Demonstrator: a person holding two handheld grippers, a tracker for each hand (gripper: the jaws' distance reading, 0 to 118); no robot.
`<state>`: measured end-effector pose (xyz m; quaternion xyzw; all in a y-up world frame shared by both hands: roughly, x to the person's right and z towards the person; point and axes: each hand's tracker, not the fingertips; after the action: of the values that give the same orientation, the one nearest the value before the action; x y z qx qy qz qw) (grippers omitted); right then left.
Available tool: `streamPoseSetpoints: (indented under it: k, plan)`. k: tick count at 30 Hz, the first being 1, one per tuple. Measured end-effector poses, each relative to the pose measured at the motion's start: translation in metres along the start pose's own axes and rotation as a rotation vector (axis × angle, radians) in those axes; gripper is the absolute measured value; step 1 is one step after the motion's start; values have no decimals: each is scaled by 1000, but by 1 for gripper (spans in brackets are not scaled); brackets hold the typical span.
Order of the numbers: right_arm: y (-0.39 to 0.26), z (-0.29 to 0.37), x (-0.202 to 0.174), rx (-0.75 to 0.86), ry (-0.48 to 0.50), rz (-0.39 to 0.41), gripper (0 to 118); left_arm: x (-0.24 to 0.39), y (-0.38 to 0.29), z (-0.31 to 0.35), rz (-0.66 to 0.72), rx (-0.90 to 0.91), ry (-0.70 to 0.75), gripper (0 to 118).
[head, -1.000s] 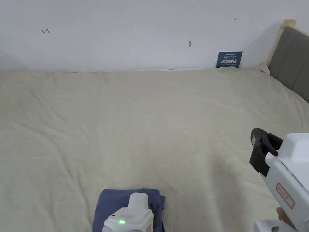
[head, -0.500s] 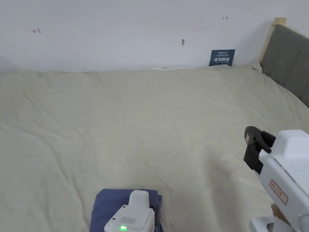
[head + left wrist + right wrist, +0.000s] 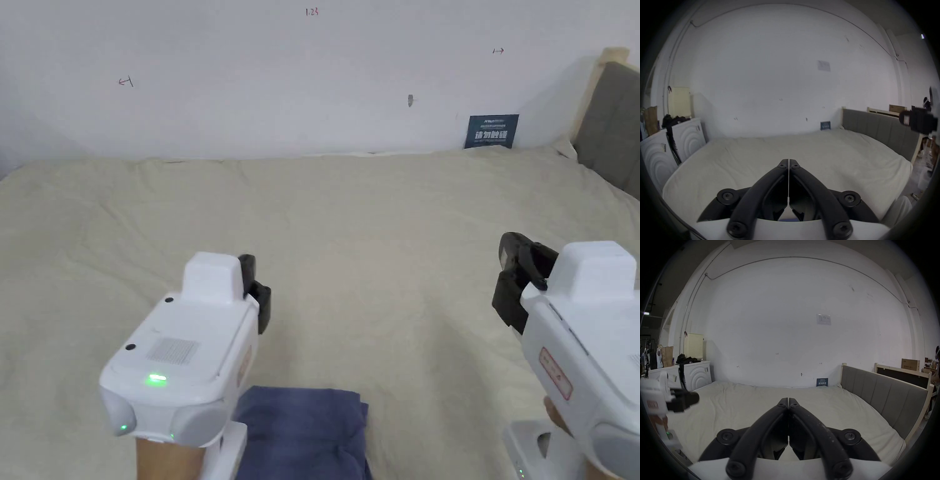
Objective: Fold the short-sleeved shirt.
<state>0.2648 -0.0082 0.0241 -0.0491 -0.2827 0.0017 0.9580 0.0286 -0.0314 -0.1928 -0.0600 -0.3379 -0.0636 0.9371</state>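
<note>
Folded blue shirt [image 3: 300,431] lying compact on the bed [image 3: 375,250] at the near edge, both jaws-together, empty tools, left tool [image 3: 788,162] and right tool [image 3: 788,400], raised clear above it: best kept off the cloth, fold looking complete; blue wall sign [image 3: 491,130] too small to read.

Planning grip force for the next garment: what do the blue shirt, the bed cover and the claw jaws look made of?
Blue shirt: soft matte knit, probably cotton; it lies folded with limp rounded edges. Bed cover: matte cream woven cloth, showing fine creases. Left claw and right claw: jaws closed, semi-gloss black, likely moulded plastic, held by screws; the right one looks scuffed.
</note>
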Motion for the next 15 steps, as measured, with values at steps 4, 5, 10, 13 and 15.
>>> streamPoseSetpoints:
  k: [4, 5, 10, 13, 15]
  plan:
    - [2, -1, -12, 23, -2, 16, 2, -34, 14, 10, -15, 45, 88, 0]
    - [3, -1, -15, 27, -5, 22, 2, -41, 14, 11, -15, 47, 101, 0]
    - [1, -2, -28, 39, -18, 65, 2, -75, 2, 17, -2, 54, 154, 0]
    - [0, -2, -33, 41, -20, 77, 2, -92, -6, 21, 70, 47, 179, 0]
    - [0, -2, -34, 41, -18, 82, 2, -100, -9, 23, 127, 40, 189, 0]
